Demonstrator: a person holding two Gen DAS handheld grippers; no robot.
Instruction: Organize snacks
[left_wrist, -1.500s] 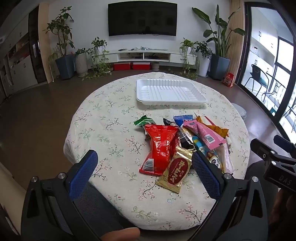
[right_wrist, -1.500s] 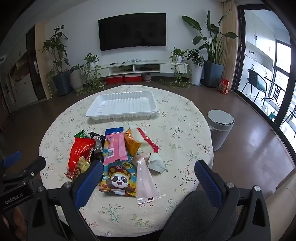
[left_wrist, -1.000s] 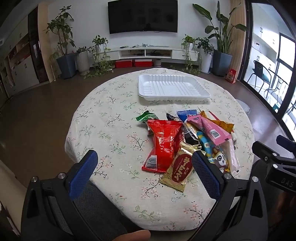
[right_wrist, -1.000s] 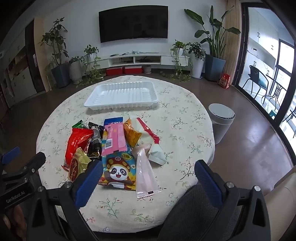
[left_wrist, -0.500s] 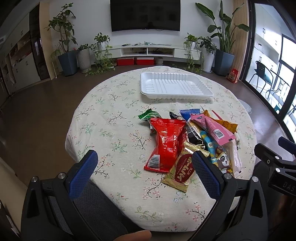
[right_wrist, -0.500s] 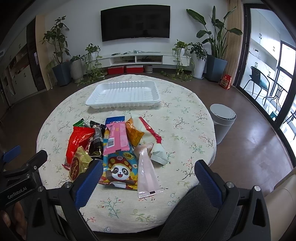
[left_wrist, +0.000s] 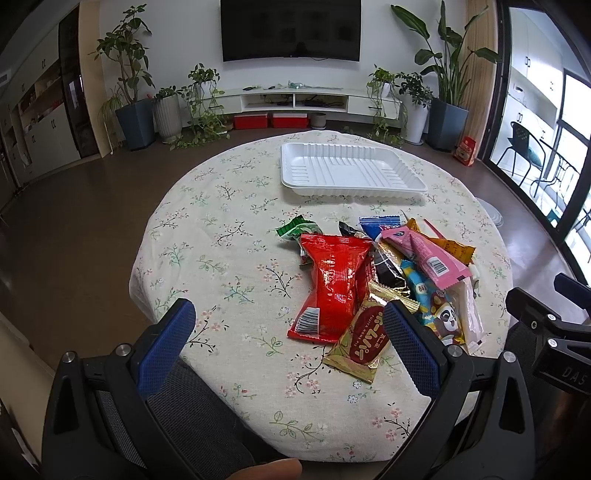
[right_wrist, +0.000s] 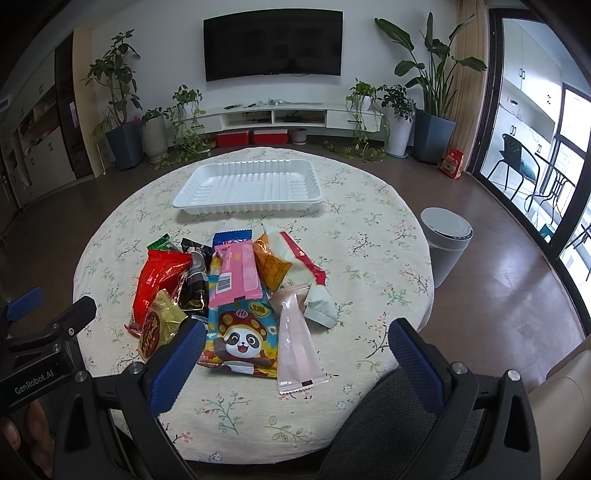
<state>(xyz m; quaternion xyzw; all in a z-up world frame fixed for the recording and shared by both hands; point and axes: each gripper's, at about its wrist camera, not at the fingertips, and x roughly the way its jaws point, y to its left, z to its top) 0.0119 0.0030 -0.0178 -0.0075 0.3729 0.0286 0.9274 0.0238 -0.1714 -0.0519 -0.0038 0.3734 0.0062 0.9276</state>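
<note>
A pile of snack packets lies on the round floral table (left_wrist: 221, 221): a red bag (left_wrist: 334, 280), a gold packet (left_wrist: 365, 339), a pink bar (left_wrist: 424, 258), a panda bag (right_wrist: 240, 332) and a pale pink packet (right_wrist: 295, 343). An empty white tray (left_wrist: 351, 170) stands behind the pile, also in the right wrist view (right_wrist: 251, 186). My left gripper (left_wrist: 288, 332) is open and empty, above the near table edge, left of the pile. My right gripper (right_wrist: 295, 354) is open and empty, above the pile's near end.
A grey chair back (left_wrist: 184, 417) sits under the grippers at the table's near edge. A grey bin (right_wrist: 447, 243) stands on the floor right of the table. Plants and a TV bench line the far wall.
Both grippers have risen and moved slightly forward over the table, staying open. The snacks and the tray have not moved.
</note>
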